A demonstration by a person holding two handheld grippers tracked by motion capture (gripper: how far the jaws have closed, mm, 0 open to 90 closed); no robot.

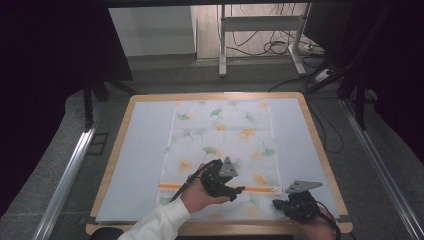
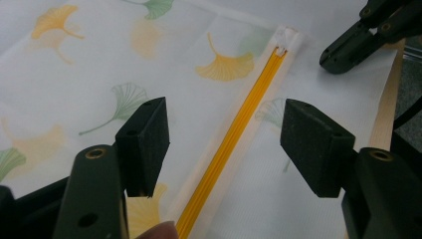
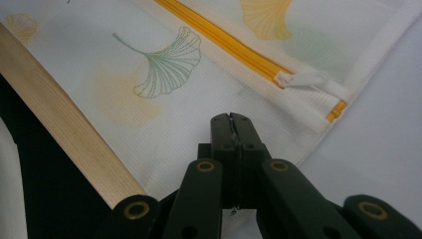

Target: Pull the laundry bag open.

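A white mesh bag (image 1: 220, 135) printed with ginkgo leaves lies flat on the mat, its orange zipper (image 2: 234, 134) running across near the front. My left gripper (image 2: 224, 144) hovers open over the zipper, one pad on each side, nothing between them but the strip below. It also shows in the high view, left gripper (image 1: 235, 194), held in a hand in a white sleeve. The white zipper pull (image 3: 303, 79) sits at the strip's right end. My right gripper (image 3: 231, 119) is shut, its tips resting on the bag's front right corner; whether fabric is pinched I cannot tell.
A light blue mat (image 1: 140, 160) covers the wooden table (image 1: 320, 150), whose front edge (image 3: 64, 134) runs close beside the right gripper (image 1: 278, 204). Dark floor, metal rails and cables surround the table.
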